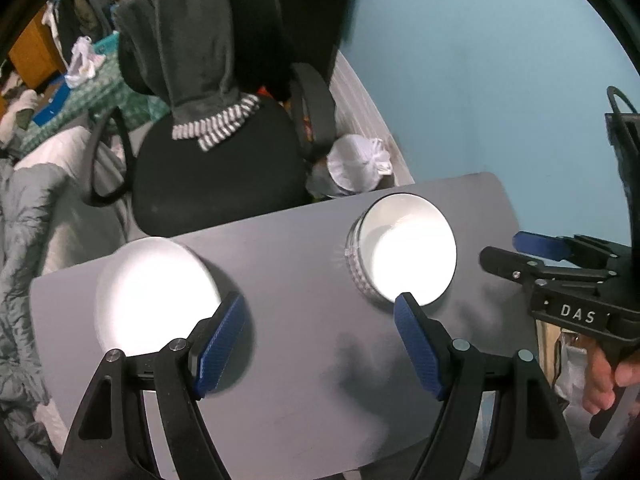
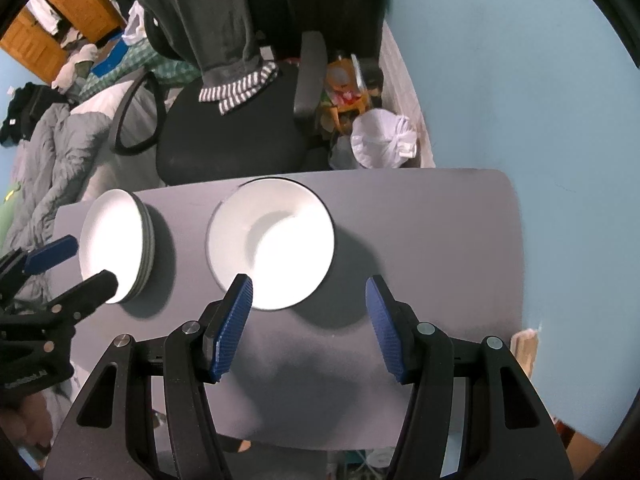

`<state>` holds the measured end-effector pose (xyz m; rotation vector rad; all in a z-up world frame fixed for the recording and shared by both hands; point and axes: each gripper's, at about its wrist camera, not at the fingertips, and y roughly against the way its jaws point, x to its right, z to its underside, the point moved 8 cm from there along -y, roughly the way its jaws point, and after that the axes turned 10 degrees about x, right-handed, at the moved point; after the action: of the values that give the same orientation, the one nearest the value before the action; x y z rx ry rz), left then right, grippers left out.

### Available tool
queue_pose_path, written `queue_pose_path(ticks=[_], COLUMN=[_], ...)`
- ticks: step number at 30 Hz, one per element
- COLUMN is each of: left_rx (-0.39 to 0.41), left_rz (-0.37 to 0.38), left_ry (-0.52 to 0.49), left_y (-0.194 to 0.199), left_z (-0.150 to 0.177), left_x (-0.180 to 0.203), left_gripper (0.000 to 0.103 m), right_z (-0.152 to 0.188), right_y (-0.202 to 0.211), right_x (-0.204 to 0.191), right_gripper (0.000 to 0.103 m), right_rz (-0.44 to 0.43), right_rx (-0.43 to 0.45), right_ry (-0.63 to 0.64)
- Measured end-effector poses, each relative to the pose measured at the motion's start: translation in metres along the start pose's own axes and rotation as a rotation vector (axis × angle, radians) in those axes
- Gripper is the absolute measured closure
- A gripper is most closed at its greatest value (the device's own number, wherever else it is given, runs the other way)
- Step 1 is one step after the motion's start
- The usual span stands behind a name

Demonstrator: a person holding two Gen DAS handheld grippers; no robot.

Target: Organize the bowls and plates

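Grippers, left (image 1: 320,344) and right (image 2: 308,328), hang open and empty above the table (image 1: 288,248), the plates (image 1: 156,292) stacked at its left and the bowl (image 1: 404,248) mid-table, so each should, I judge, straddle one rim squarely before closing, avoiding any skid.

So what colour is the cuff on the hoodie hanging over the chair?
Striped dark grey and white, on a dark grey hoodie; the cuff shows best in the right wrist view.

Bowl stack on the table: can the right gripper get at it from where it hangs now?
Probably yes. The right gripper is open and empty above the table; the bowl stack sits just ahead, nothing between them.
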<state>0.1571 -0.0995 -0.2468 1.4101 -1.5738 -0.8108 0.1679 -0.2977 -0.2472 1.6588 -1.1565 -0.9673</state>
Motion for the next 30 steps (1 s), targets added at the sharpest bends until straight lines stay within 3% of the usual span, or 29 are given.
queue_pose_path(ticks=[13, 18, 30], left_rx=[-0.120, -0.138, -0.169], left_rz=[0.033, 0.059, 0.059], left_ry=[0.118, 0.174, 0.195], left_y=[-0.083, -0.097, -0.125], left_z=[0.002, 0.006, 0.008], left_x=[0.005, 0.010, 0.023], left_gripper=[0.025, 0.025, 0.025], right_z=[0.000, 0.001, -0.004], right_y=[-0.064, -0.084, -0.106], right_x=[0.025, 0.024, 0.026], right_gripper=[0.045, 0.045, 0.045], right_rz=[-0.089, -0.128, -0.186], right_rx=[-0.118, -0.148, -0.182], right_ry=[-0.009, 0.010, 0.014])
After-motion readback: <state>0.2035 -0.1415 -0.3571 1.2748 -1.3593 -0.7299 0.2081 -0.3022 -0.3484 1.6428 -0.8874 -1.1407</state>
